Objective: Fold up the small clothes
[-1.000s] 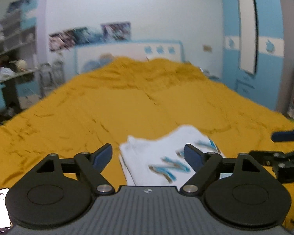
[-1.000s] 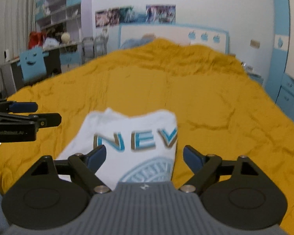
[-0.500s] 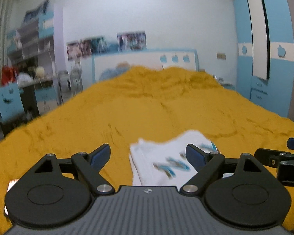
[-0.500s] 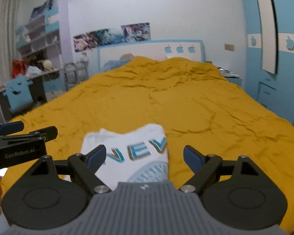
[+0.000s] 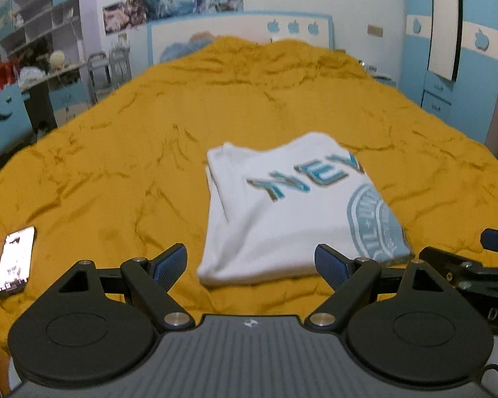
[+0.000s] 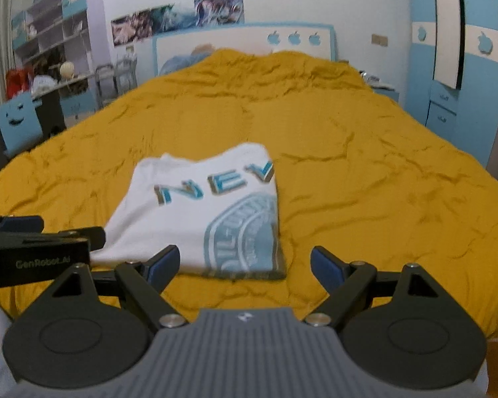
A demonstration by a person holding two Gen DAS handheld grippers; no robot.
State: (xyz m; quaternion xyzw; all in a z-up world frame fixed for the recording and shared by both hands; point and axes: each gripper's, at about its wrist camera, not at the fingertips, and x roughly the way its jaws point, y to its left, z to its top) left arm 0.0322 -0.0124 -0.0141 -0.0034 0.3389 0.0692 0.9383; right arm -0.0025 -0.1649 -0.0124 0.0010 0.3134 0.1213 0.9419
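Observation:
A white T-shirt (image 5: 275,212) with blue lettering and a round blue emblem lies folded into a flat rectangle on the mustard-yellow bedspread (image 5: 116,152). In the right wrist view the same shirt (image 6: 199,212) sits left of centre. My left gripper (image 5: 250,263) hovers open just short of the shirt's near edge, nothing between its fingers. My right gripper (image 6: 245,263) is also open and empty, near the shirt's near right corner. Each gripper shows at the edge of the other's view: the right one (image 5: 474,265), the left one (image 6: 40,235).
A phone (image 5: 15,262) with a lit screen lies on the bedspread at the near left. Blue wardrobes (image 5: 461,49) stand to the right. A desk, a blue chair (image 5: 6,119) and shelves stand to the left. The headboard (image 5: 242,33) is at the far end.
Both grippers have risen and pulled back from the folded shirt, which now shows whole on the bed. Both stayed open. The shirt has not moved.

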